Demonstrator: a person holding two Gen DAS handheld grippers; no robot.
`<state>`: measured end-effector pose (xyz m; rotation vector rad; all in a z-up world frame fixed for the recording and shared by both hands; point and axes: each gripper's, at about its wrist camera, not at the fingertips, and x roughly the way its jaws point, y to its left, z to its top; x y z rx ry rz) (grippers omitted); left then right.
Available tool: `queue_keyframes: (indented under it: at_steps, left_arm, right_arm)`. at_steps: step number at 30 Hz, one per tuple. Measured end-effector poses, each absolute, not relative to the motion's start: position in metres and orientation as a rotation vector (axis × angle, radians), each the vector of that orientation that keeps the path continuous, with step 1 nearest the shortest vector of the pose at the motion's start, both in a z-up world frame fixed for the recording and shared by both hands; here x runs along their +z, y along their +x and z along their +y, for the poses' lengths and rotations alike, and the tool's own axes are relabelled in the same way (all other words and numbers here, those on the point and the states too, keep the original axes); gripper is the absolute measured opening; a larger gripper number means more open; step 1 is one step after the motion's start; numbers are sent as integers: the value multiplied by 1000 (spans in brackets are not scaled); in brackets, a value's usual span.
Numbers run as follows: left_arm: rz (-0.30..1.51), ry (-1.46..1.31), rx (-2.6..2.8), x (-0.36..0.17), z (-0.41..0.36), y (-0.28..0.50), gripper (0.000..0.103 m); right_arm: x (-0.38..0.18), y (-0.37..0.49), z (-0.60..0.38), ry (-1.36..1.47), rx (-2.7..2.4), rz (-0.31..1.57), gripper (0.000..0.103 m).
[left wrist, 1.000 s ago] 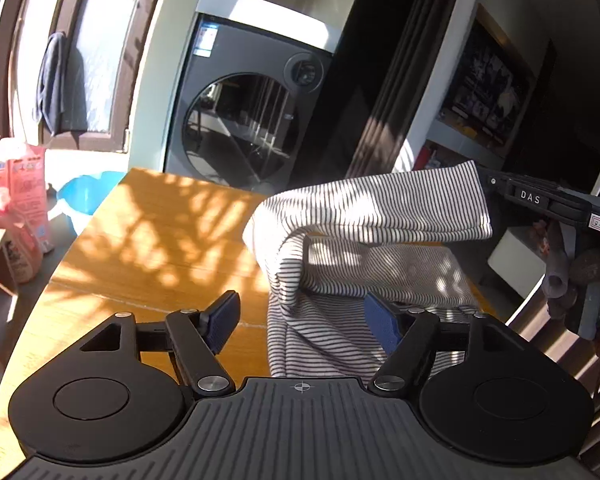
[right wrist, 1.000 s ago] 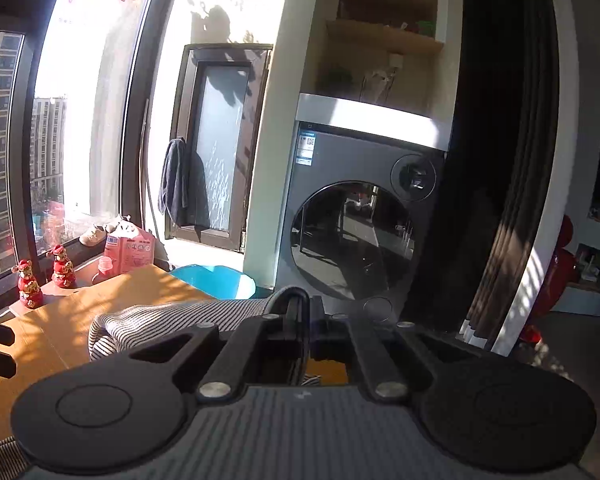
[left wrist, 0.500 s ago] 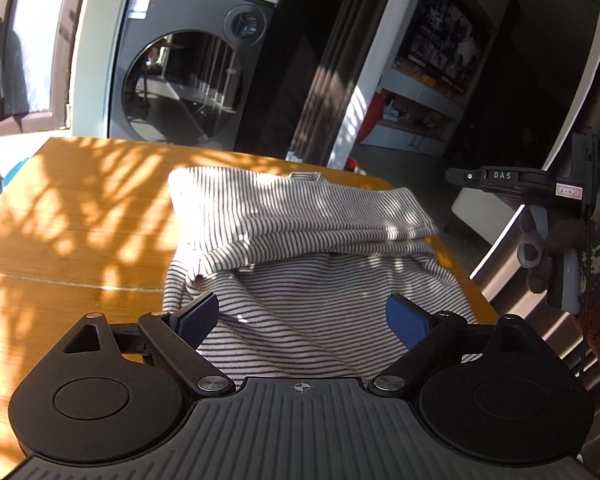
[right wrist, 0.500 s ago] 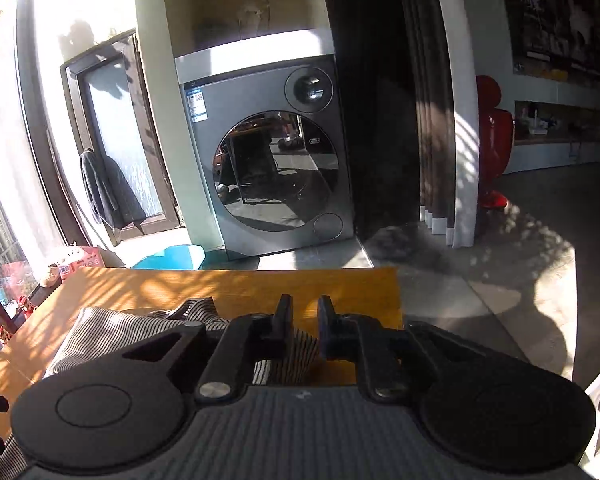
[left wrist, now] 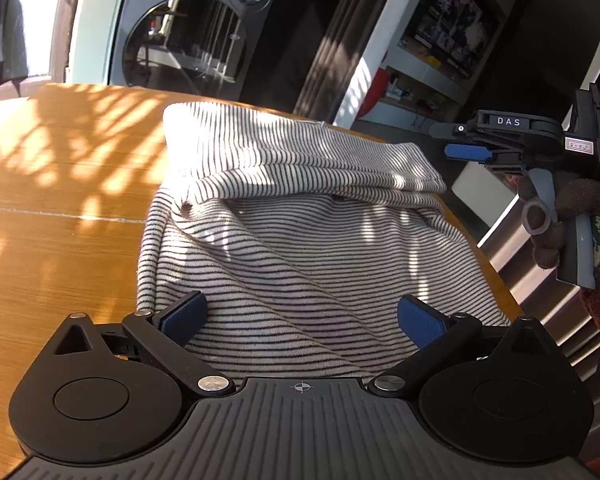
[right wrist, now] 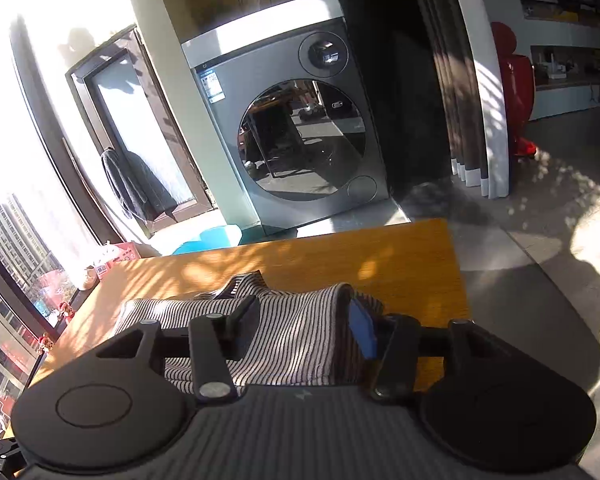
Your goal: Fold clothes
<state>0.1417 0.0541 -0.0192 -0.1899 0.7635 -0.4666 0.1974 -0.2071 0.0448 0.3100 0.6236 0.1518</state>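
Observation:
A black-and-white striped garment (left wrist: 292, 216) lies on the wooden table (left wrist: 60, 208), its far part folded over toward me. My left gripper (left wrist: 300, 316) is open and empty just above the garment's near edge. My right gripper (right wrist: 304, 320) is open above the folded part of the garment (right wrist: 296, 328), its jaws standing apart over the cloth. In the left wrist view the right gripper (left wrist: 472, 148) shows to the right of the garment, held by a hand.
A grey washing machine (right wrist: 296, 128) stands beyond the table's far edge, with a blue basin (right wrist: 208, 240) beside it. Dark curtains (right wrist: 452, 80) hang to its right. Small items (right wrist: 108, 264) sit on the window sill at left.
My right gripper has opened and let go of the folded part, which now rests on the garment. My left gripper stays open and has come closer to the near edge.

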Motion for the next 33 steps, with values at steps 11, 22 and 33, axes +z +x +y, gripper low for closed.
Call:
queue_keyframes:
  at_steps: [11, 22, 33]
  left_arm:
    - [735, -156, -463, -22, 50, 139, 103]
    - [726, -162, -468, -24, 52, 138, 103]
    - [722, -154, -467, -24, 50, 138, 103]
  right_arm:
    - [43, 197, -131, 54, 271, 607, 0]
    - [79, 206, -167, 196, 245, 562, 51]
    - [32, 195, -123, -1, 244, 604, 0]
